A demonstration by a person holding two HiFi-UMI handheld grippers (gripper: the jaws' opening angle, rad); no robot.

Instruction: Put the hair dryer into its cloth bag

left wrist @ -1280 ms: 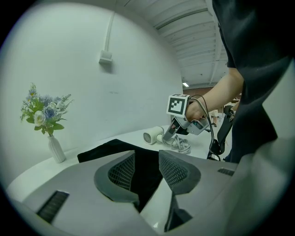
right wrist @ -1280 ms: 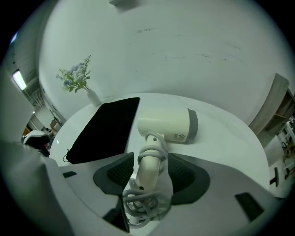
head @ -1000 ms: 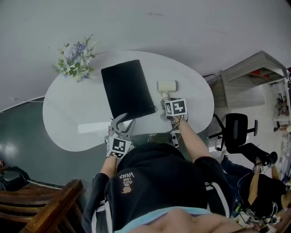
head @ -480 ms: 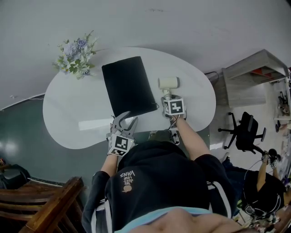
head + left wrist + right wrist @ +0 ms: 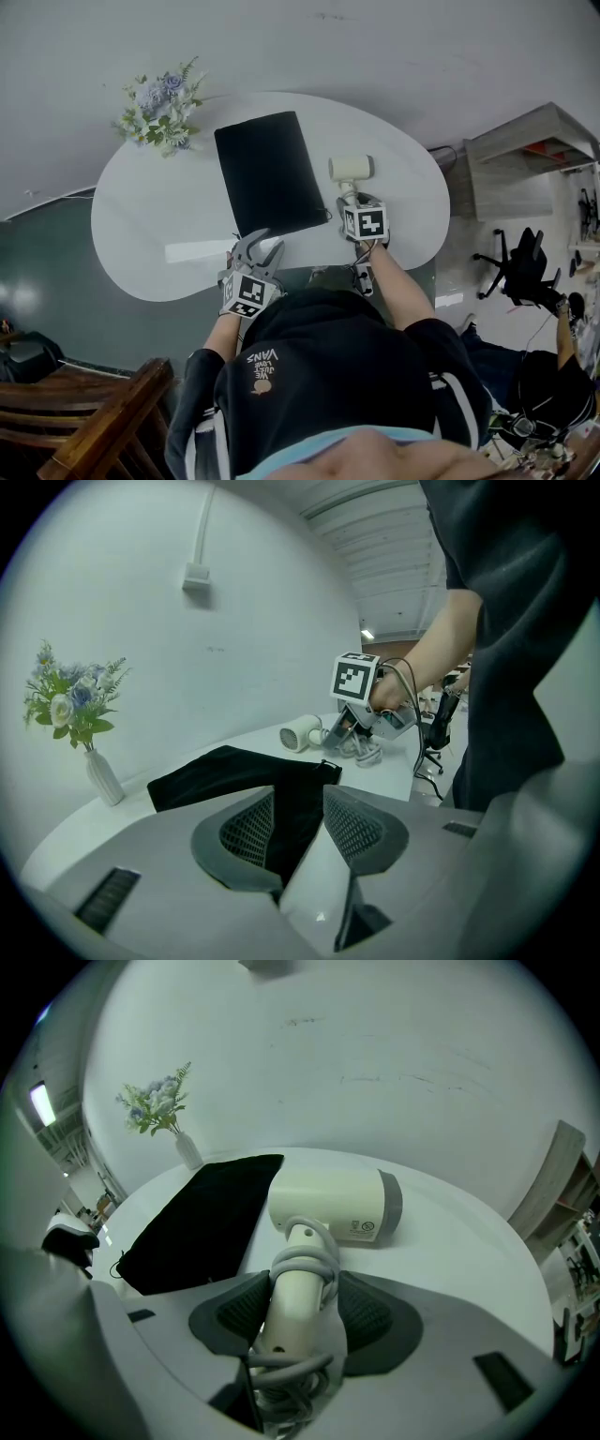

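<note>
A black cloth bag (image 5: 270, 173) lies flat on the white table (image 5: 150, 234). To its right lies the cream hair dryer (image 5: 349, 169), barrel away from me, cord wound round its handle. My right gripper (image 5: 352, 202) is shut on that handle; in the right gripper view the pads (image 5: 239, 1307) press on both sides of the handle of the hair dryer (image 5: 328, 1204). My left gripper (image 5: 262, 246) is open at the bag's near edge. In the left gripper view the bag (image 5: 234, 771) shows just ahead of the jaws of the left gripper (image 5: 298, 794), apart from them.
A vase of flowers (image 5: 159, 108) stands at the table's far left. A wooden chair (image 5: 84, 422) is at my lower left. A shelf unit (image 5: 525, 155), an office chair (image 5: 520, 267) and another person (image 5: 553, 375) are to the right.
My left gripper has sunk a little towards the bag's near edge, still open. The right gripper stays shut on the dryer handle. The office chair at the right has shifted.
</note>
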